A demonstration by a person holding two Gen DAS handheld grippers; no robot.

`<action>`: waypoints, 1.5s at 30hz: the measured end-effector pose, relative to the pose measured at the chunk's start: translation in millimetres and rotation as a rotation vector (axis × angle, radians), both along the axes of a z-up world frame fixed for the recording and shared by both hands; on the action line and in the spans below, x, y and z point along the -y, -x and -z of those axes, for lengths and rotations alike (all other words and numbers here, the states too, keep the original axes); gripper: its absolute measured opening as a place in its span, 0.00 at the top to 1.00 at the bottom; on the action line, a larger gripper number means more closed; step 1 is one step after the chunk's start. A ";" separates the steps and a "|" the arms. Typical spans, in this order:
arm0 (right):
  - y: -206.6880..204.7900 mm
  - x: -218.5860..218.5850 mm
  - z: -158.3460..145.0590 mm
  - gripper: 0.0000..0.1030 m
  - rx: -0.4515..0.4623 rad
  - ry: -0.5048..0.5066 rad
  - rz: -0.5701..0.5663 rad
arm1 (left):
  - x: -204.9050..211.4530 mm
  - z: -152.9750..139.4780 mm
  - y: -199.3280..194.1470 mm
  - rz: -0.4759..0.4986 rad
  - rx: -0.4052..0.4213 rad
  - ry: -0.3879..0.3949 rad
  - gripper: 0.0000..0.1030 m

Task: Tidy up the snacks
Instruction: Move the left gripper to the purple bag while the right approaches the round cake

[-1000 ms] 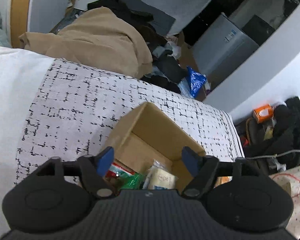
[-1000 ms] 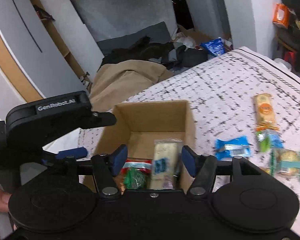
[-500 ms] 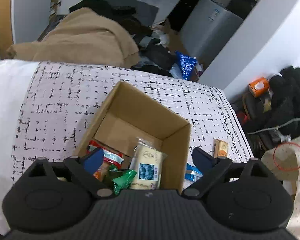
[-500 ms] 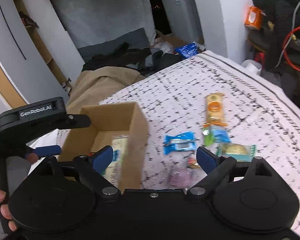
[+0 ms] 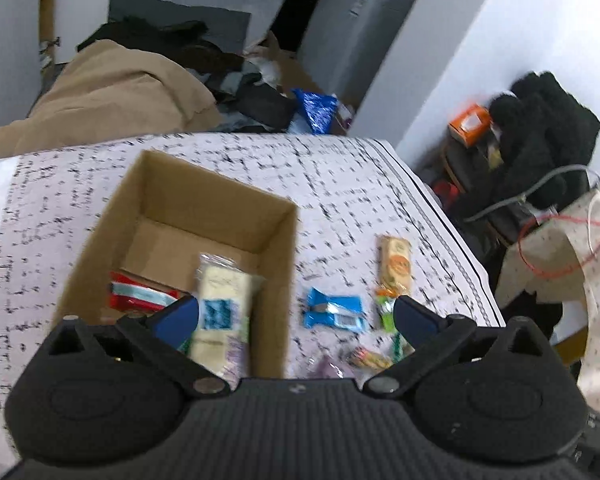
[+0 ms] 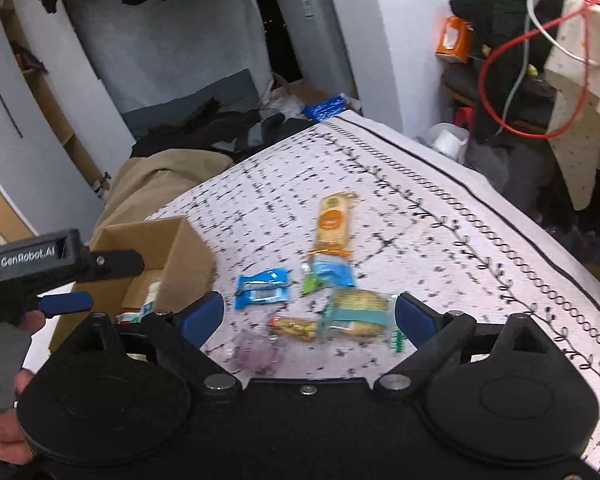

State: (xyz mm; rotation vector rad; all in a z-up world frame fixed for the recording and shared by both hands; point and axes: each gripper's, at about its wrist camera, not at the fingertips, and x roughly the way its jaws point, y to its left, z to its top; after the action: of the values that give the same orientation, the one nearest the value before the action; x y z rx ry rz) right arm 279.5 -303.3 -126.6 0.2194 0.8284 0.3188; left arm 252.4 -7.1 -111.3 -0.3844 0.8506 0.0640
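A cardboard box [image 5: 219, 216] sits at the left of the patterned bedspread [image 6: 440, 216], open-topped to take the snacks; a red-striped packet [image 5: 139, 294] and a pale cracker pack [image 5: 219, 308] already lie inside. The left gripper [image 5: 295, 314] hovers at the box's near right corner, jaws wide apart and empty. To the right, loose snacks lie waiting on the bedspread: a blue wrapper [image 6: 263, 287], an orange biscuit bar [image 6: 334, 222] and a teal cracker pack [image 6: 360, 312]. The right gripper [image 6: 310, 312] hangs over them, jaws spread and empty, seemingly lined up for the next pick.
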 end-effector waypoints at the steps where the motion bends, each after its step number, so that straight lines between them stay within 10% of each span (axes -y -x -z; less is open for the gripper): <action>1: 0.0 4.9 2.7 0.10 0.007 -0.001 0.016 | 4.3 1.0 -0.7 0.010 -0.003 -0.005 0.00; 45: -48.3 51.7 107.1 0.25 -0.136 -0.222 0.084 | 116.9 80.6 -22.7 0.186 -0.070 -0.325 0.26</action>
State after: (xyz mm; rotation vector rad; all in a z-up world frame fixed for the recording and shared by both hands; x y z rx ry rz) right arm 327.8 -355.0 -233.7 0.4864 0.9150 0.3198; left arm 275.1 -124.0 -191.9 0.0027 0.9240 0.0421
